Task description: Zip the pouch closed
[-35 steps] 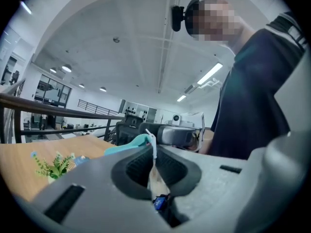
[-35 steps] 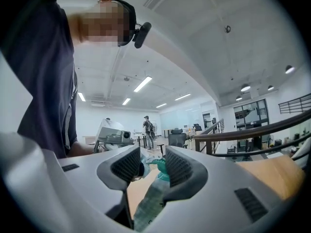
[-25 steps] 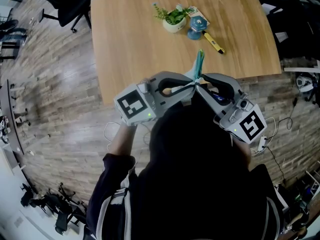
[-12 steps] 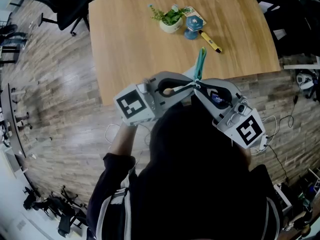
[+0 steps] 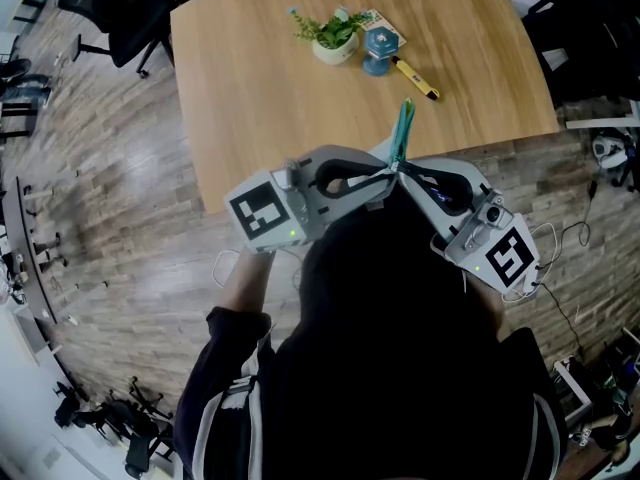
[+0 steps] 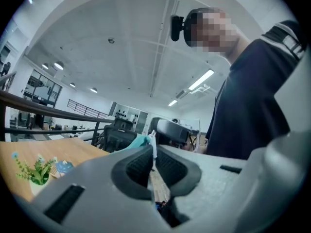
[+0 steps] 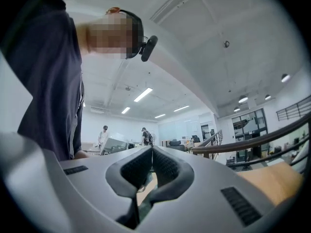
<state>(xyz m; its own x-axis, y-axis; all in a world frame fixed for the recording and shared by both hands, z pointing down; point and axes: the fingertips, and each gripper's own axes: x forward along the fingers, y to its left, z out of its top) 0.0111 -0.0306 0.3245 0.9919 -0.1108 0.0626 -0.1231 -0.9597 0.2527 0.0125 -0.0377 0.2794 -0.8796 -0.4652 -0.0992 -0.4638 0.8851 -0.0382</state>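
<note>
A teal pouch is held in the air over the table's near edge, standing on edge and pointing away from me. My left gripper is shut on its near end; in the left gripper view a white tab and teal cloth stick out past the closed jaws. My right gripper meets the same end from the right. Its jaws have just been closing and now stand together. No thing shows between its pads.
The wooden table carries a small potted plant, a blue object and a yellow pen at its far side. A black office chair stands at the far left. Cables lie on the floor at the right.
The right gripper's jaws have drawn together at the pouch's near end. The pouch and the left gripper stay where they were.
</note>
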